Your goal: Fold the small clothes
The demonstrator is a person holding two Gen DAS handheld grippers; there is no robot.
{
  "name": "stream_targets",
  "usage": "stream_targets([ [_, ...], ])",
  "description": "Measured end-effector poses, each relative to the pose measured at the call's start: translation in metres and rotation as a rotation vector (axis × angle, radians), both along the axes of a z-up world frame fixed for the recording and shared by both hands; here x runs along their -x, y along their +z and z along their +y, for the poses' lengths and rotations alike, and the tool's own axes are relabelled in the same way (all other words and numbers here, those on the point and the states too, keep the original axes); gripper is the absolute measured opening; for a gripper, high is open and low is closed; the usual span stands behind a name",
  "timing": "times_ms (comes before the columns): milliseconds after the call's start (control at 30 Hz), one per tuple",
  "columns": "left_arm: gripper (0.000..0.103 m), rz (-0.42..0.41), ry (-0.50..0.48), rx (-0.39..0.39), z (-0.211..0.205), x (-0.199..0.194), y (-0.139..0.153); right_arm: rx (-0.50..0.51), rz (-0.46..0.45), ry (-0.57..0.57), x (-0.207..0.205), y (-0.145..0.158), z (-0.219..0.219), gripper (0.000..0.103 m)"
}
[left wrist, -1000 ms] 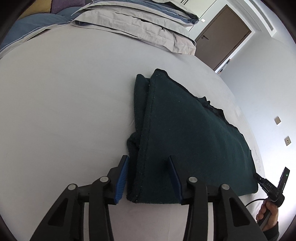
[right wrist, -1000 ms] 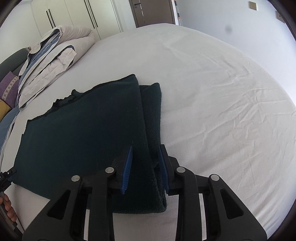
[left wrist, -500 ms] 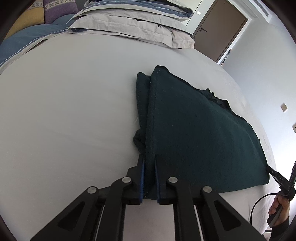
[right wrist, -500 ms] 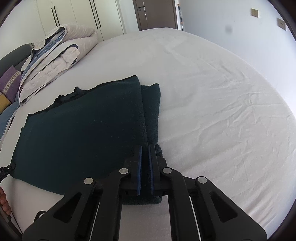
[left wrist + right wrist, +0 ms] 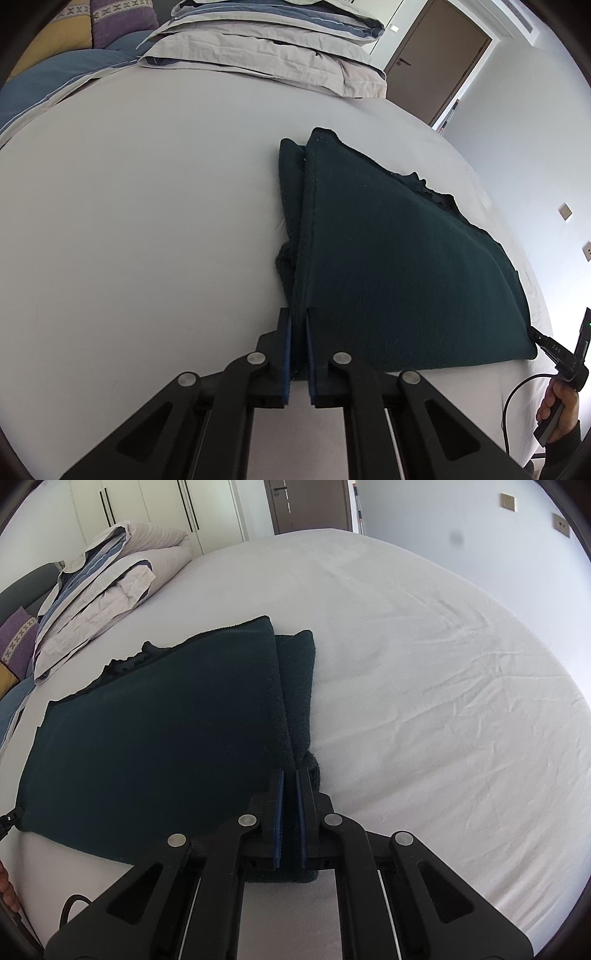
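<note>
A dark green knitted garment (image 5: 399, 266) lies on the white bed, its sides folded inward. My left gripper (image 5: 298, 332) is shut on the near left corner of the garment. My right gripper (image 5: 290, 794) is shut on the near right corner of the same garment (image 5: 166, 731). Both pinched edges are lifted a little off the sheet. The right gripper's handle and hand show at the far right of the left wrist view (image 5: 565, 373).
The white bed sheet (image 5: 443, 701) stretches wide to the right, wrinkled. A stack of folded grey and blue bedding (image 5: 266, 48) sits at the head of the bed (image 5: 103, 594). A brown door (image 5: 439, 55) and wardrobes (image 5: 155, 509) stand beyond.
Both grippers closed from open onto the near corners of the garment, then raised the pinched edges slightly.
</note>
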State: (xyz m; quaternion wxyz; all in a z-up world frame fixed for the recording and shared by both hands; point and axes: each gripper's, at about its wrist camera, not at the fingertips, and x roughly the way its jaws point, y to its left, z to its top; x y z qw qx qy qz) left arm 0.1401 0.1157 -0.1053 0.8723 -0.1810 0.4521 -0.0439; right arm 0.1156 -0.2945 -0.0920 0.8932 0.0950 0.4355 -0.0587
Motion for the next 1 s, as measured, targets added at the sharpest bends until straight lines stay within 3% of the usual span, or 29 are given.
stream_targets([
  [300,0.013,0.006,0.012,0.041,0.005,-0.003,-0.005,-0.002,0.020,0.013,-0.008,-0.008,-0.001,0.007],
  [433,0.028,0.014,0.021,0.089,0.012,-0.005,-0.003,-0.008,0.029,0.006,-0.003,-0.003,-0.001,0.008],
  [500,0.040,0.003,0.043,0.093,0.016,-0.003,0.002,0.002,0.027,-0.017,0.000,0.005,0.001,0.013],
  [633,0.043,-0.012,0.079,0.111,0.027,-0.003,0.010,-0.018,-0.048,-0.068,0.009,0.034,0.002,0.022],
  [800,0.043,-0.077,0.033,0.089,0.008,-0.009,0.034,-0.233,-0.134,0.066,-0.003,0.057,0.034,0.027],
  [900,0.043,-0.090,-0.056,0.066,-0.031,-0.021,0.044,-0.446,-0.100,0.193,-0.019,0.043,0.068,0.027],
  [1000,0.043,-0.067,-0.163,-0.012,-0.078,-0.033,0.033,-0.625,-0.041,0.321,-0.026,0.017,0.113,0.027],
])
